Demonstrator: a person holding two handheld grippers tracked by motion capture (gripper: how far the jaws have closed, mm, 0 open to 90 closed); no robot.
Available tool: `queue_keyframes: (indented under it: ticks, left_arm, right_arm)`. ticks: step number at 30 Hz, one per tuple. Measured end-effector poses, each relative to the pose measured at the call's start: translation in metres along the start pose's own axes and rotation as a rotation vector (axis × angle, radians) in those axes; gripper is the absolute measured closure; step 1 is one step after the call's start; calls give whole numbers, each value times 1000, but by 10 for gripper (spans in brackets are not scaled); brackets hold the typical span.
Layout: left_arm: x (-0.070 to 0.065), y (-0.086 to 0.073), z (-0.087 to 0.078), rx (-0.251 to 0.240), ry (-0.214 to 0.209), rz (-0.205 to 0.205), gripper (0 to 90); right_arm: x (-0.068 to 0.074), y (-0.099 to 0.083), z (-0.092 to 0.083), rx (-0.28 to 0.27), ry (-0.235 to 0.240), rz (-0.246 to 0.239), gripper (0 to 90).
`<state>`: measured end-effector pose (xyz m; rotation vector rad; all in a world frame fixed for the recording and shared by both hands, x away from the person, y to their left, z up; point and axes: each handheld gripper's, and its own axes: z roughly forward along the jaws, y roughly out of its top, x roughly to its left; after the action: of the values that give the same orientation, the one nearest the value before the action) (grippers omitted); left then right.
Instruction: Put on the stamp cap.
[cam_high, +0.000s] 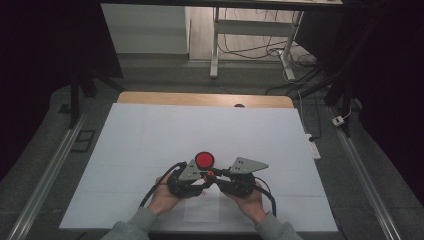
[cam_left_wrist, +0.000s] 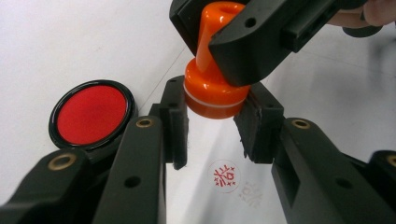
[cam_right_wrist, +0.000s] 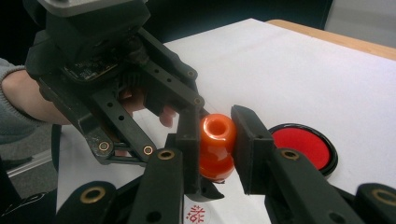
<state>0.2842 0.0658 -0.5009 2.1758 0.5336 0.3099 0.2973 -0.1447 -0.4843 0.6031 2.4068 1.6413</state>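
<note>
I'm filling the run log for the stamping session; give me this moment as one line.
left gripper: shut on orange stamp base | right gripper: shut on stamp handle | ink pad: open beside | red imprint: on paper below

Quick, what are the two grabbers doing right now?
Left gripper: closed on the orange stamp's base.
Right gripper: closed on the stamp's handle.

Stamp sits up off the paper sheet, just this side of the ink pad, which lies on the sheet. Left gripper flanks the stamp's base from the left, right gripper its handle from the right. Stamped mark lies on the sheet below the stamp.
</note>
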Motion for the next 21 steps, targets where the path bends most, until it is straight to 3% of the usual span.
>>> queue_keyframes:
  ticks: [15, 21]
  left_arm:
    - [1, -1, 1, 1, -6, -2, 647]
    - [1, -1, 0, 7, 12, 23, 647]
  right_arm:
    - [0, -2, 1, -3, -3, 1, 729]
    - [1, -1, 2, 4, -13, -10, 729]
